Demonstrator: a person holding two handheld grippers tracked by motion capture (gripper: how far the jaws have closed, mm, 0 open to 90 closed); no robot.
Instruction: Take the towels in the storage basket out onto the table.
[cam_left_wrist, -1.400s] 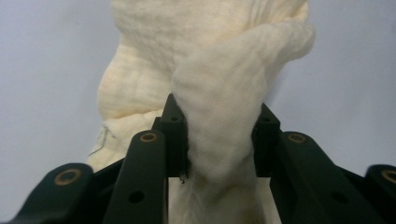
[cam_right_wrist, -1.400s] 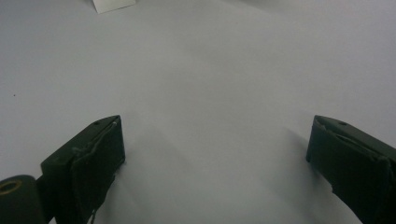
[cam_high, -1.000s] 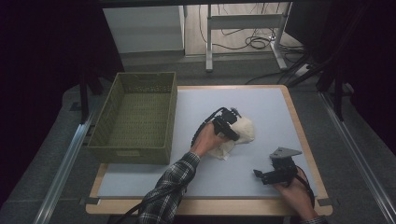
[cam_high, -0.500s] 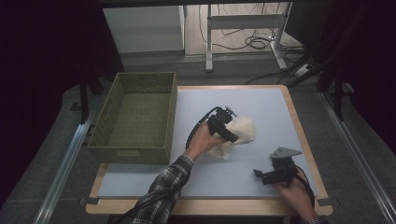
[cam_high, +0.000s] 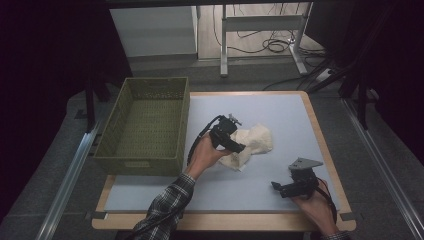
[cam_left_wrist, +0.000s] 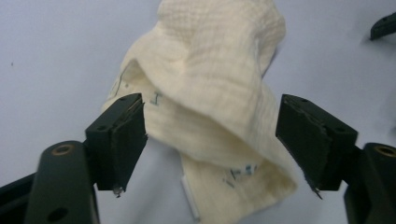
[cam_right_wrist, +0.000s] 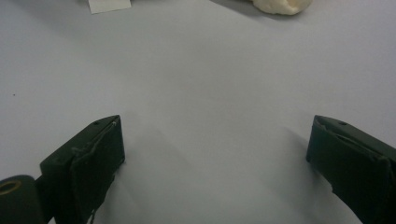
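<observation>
The crumpled cream-coloured woven cloth (cam_high: 252, 144) lies near the middle of the pale blue-grey table mat (cam_high: 280, 115), just right of the olive-green woven basket (cam_high: 142, 125). Your left gripper (cam_left_wrist: 212, 140) hangs over the cloth with its jaws spread wide, one on each side of the bunched fabric, not pinching it. Your right gripper (cam_right_wrist: 215, 163) rests well apart from the cloth, near the mat's front right corner, its jaws spread over bare mat. The cloth's edge shows at the top of the right gripper view.
</observation>
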